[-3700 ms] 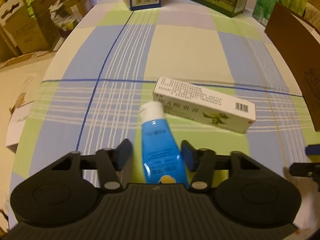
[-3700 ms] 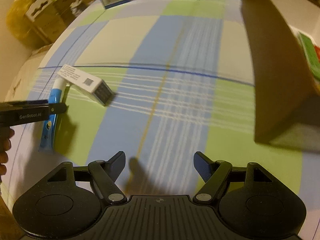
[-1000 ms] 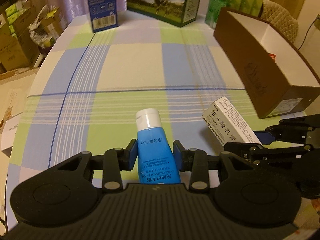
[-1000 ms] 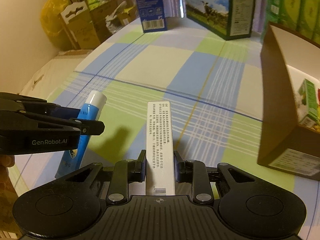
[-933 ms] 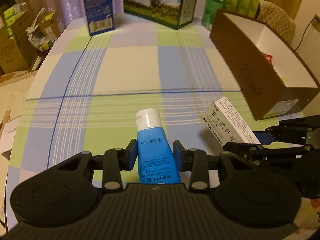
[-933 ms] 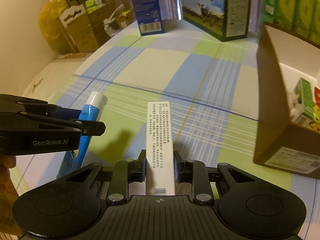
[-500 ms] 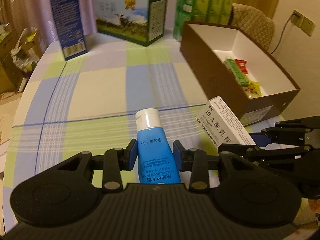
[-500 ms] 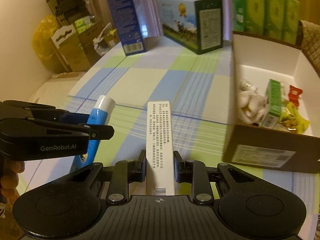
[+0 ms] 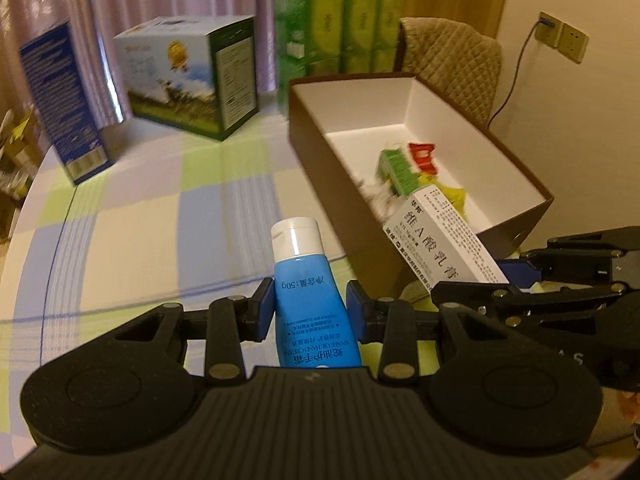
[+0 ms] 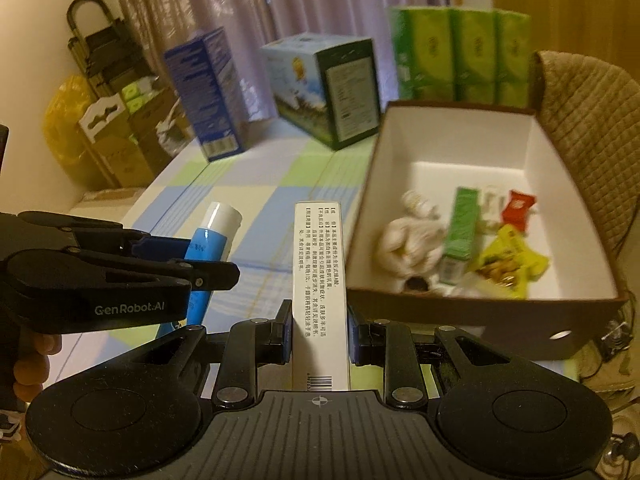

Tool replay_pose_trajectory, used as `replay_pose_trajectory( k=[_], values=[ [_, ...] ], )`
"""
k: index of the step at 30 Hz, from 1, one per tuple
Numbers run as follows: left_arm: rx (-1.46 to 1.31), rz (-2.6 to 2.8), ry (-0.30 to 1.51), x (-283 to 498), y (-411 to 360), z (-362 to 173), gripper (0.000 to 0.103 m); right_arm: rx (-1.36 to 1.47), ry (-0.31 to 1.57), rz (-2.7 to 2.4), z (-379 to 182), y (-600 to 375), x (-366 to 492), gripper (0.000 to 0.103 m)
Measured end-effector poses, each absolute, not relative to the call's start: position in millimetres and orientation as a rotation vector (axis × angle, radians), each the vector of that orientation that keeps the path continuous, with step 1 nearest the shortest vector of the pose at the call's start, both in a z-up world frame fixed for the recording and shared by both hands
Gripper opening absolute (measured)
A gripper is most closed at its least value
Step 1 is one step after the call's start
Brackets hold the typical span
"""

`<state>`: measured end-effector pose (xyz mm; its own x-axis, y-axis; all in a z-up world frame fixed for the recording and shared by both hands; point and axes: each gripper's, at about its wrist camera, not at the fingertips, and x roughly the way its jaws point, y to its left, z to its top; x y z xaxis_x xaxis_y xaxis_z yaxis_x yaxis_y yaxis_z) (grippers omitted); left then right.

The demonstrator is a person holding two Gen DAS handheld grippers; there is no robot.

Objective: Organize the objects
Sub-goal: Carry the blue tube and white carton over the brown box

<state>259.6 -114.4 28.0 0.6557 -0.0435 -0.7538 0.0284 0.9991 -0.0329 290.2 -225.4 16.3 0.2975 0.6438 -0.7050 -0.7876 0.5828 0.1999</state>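
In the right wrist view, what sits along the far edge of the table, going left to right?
Blue carton → milk carton with a meadow picture → green tissue packs → padded chair back.

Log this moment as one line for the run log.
left gripper: shut on blue tube | right gripper: shut on white carton | both aloft near brown box

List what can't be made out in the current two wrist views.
- Blue tube: its lower end is hidden behind the left gripper body in the left view.
- White carton: its near end is cut off by the right gripper body in the right view.
- Brown box contents: motion blur in both views; the white lump can't be identified.
- Packet labels inside the box: too small and blurred to read.
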Motion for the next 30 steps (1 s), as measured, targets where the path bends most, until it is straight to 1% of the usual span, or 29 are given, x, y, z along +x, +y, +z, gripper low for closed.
replay_pose_trajectory(
  k=[11,30],
  values=[
    [0.014,-0.094,0.838,311.0,-165.9,35.8,0.033,-0.166,0.805,0.914,31.9,-257.4,345.4,0.023],
    [0.045,-0.093,0.842,412.8,-205.5,31.4,0.033,-0.172,0.796,0.872,29.8,-259.2,455.9,0.023]
  ],
)
